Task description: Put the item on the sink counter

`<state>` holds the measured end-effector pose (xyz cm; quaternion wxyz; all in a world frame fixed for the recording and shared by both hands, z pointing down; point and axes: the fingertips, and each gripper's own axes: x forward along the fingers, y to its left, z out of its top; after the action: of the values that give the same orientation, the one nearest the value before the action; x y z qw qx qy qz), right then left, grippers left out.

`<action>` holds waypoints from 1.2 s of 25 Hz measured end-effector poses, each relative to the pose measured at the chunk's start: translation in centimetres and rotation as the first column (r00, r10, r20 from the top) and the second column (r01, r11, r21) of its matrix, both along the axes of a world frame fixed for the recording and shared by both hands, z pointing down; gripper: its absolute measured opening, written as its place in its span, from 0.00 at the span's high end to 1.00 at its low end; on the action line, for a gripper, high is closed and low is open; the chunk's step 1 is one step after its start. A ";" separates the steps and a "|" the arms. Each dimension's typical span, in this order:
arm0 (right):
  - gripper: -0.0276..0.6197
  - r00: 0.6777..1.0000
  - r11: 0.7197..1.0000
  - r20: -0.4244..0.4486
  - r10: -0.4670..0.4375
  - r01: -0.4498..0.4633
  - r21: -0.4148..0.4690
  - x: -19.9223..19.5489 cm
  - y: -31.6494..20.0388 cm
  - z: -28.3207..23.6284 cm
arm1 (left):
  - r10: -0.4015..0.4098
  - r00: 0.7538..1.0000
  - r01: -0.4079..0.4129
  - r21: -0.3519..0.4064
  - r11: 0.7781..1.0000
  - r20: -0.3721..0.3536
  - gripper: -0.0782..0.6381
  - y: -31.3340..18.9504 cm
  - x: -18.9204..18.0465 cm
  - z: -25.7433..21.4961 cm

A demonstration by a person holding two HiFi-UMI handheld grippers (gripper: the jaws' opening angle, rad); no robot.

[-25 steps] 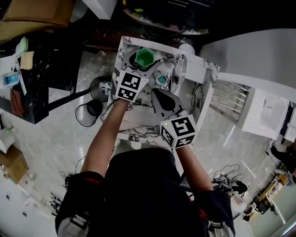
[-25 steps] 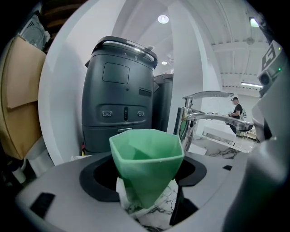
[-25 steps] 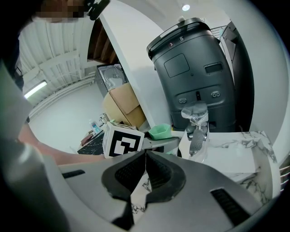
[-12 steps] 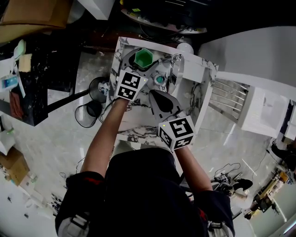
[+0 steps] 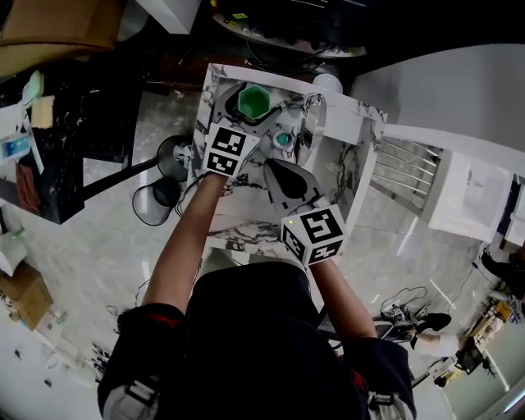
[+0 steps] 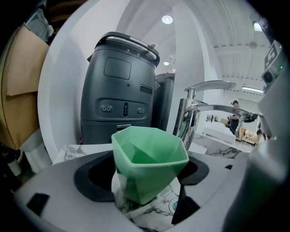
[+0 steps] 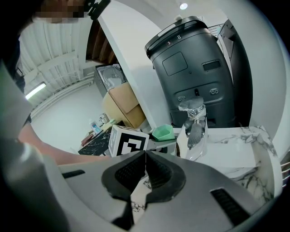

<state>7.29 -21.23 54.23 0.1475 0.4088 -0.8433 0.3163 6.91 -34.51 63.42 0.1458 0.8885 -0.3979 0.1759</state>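
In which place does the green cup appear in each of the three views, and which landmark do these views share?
Head view: the green cup is near the top, about the middle.
Left gripper view: the cup is large, in the lower centre.
Right gripper view: the cup is small, near the centre.
Shared landmark: the chrome faucet, right of the cup everywhere.

Place: I read this as a mock-up test hall | 12 o'clock: freestanding marble sink counter [image 5: 238, 225], chrome faucet [image 5: 315, 115] | 10 o'clock: cardboard boxes [image 5: 57, 25] | 4 o'clock: loose cables [image 5: 402, 316] on glossy floor [image 5: 107, 246]
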 end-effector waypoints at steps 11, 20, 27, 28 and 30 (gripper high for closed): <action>0.90 1.000 1.000 -0.004 0.010 -0.010 -0.016 0.1 0.2 0.3 | -0.020 1.000 0.020 -0.001 1.000 -0.010 0.36 0.2 -0.3 -0.5; 0.90 1.000 1.000 0.005 0.018 -0.018 -0.006 -0.1 0.4 -0.2 | -0.015 1.000 0.016 0.017 1.000 -0.020 0.36 0.6 -0.7 -1.9; 0.90 0.999 0.999 0.002 0.032 -0.032 0.006 -0.1 1.0 -0.9 | -0.009 0.999 0.010 0.041 0.999 -0.035 0.36 1.1 -0.8 -3.8; 0.90 0.999 0.999 0.001 0.036 -0.036 0.008 -0.1 1.0 -1.1 | -0.009 0.999 0.010 0.045 0.999 -0.037 0.36 1.2 -0.8 -4.1; 0.90 0.999 0.999 -0.002 0.045 -0.045 0.013 0.1 1.2 -1.4 | -0.007 0.999 0.009 0.049 0.999 -0.040 0.36 1.5 -0.9 -4.8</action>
<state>7.41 -20.07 52.83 0.1386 0.4290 -0.8357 0.3135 6.01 -33.05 58.66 0.1324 0.8934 -0.4029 0.1479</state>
